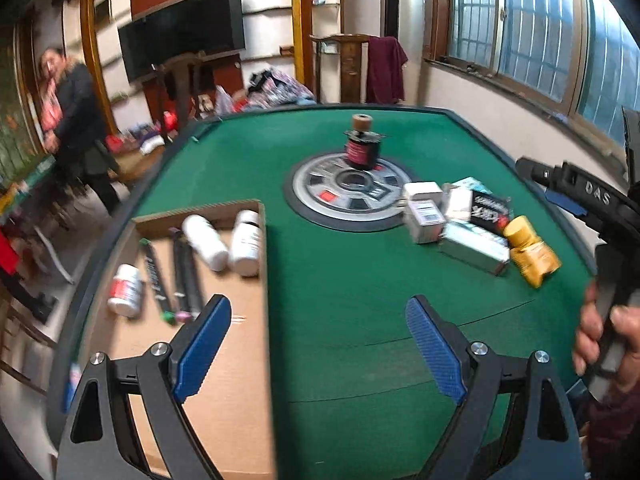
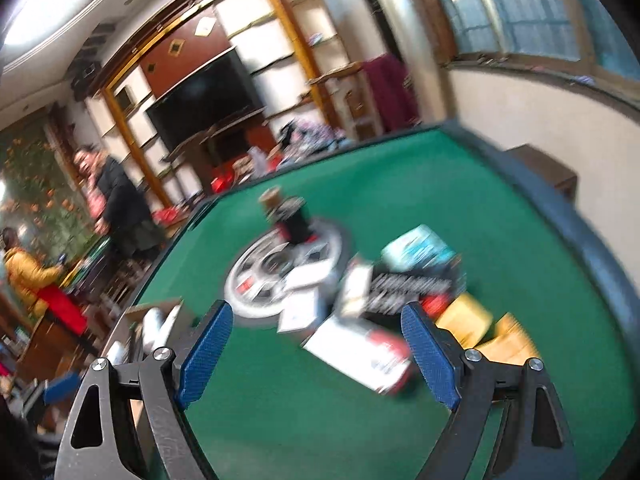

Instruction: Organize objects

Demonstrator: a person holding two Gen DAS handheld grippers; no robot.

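Left hand-held gripper [image 1: 318,344] jaws apart over green worktop [image 1: 344,280], cardboard tray [image 1: 240,360] of white bottles [image 1: 204,242] at 10 o'clock, boxes [image 1: 460,220] at 2 o'clock, right hand-held gripper [image 2: 316,350] jaws apart, empty

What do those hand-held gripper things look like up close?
Each hand-held gripper, left and right, has two black angled metal arms with silver screws, tipped with blue ridged pads. The right one's black handle reads "DAS", held by a bare hand.
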